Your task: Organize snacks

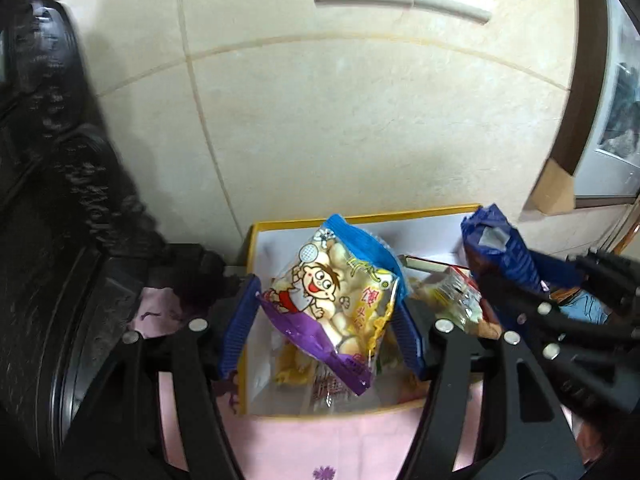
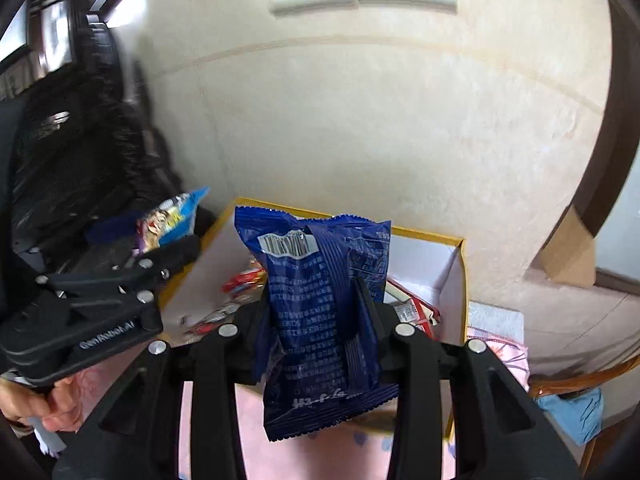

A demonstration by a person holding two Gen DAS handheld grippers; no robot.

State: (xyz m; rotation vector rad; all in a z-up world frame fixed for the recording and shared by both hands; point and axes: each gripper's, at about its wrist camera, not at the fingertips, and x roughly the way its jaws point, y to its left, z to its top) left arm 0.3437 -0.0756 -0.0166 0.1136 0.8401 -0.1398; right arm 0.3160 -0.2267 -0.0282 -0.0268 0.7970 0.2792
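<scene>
Snacks are the business here, and two of them are in the air above the yellow-rimmed box (image 1: 256, 248) that sits on a pink cloth (image 1: 320, 440) against a tiled wall (image 1: 340, 120); the rest — small packets in red, yellow and clear wrap (image 1: 460, 296) — lie loose on the box's white floor. The left gripper (image 1: 320, 320) is closed on a cartoon-printed bag of puffed balls (image 1: 332, 304), its blue pads pressing the bag's two sides so that it hangs tilted, purple end low and blue end high; the grip is across the middle, likely so the bag won't swing or slip. The right gripper (image 2: 316, 320) pinches a dark blue packet (image 2: 320, 300) at mid-height, barcode side facing the camera, jaws narrow and the film creased between them; the packet stands nearly upright, its bottom seam drooping below the fingers. From the left wrist view that same blue packet (image 1: 496, 240) shows just beside the box's right wall, so the two hands work close together over one container — a collision or a snagged wrapper is the thing to watch. My guess is that both bags are being lifted out of the box to be sorted elsewhere, though they could as well be on their way in; a person's hand (image 2: 56, 404) shows at the left grip.
</scene>
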